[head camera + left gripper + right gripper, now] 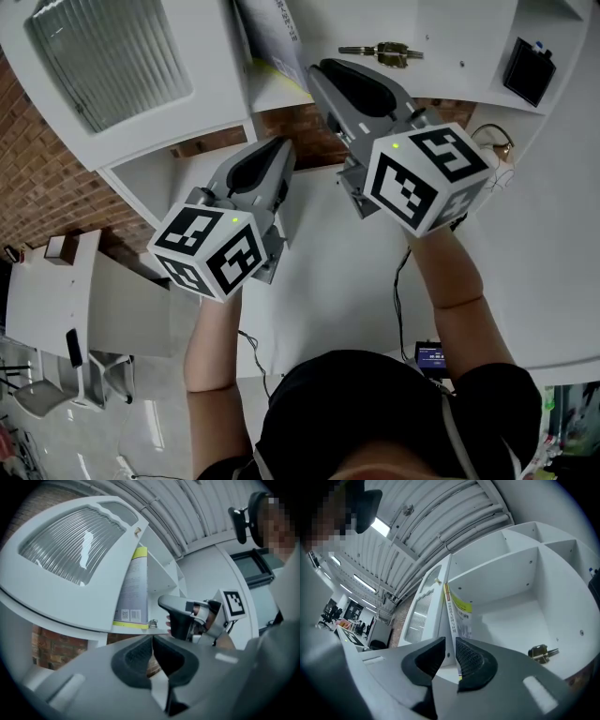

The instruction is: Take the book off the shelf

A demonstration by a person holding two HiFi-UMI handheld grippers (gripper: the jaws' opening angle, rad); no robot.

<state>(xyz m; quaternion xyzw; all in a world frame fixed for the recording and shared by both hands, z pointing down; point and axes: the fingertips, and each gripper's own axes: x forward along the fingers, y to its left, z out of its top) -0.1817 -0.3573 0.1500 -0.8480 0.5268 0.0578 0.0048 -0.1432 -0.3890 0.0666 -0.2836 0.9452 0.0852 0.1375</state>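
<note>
Head view, top centre: thin yellow-and-white paperback book (272,37) runs off the upper edge. Its near end disappears behind the grey body of the right gripper (322,69). Cover print too small to read.

Right gripper view, centre: the book's foot is behind the right-hand jaw pad; cannot tell whether pad and spine touch. Spine lettering blurred.

Lower right: small brass-coloured metal object (542,652) on the white shelf (511,616), too small to name for sure.

Head view, bottom: small black display (433,354) half covered by the bare forearm (459,281), digits unreadable.

Left gripper view, centre: barcode on the book illegible.
</note>
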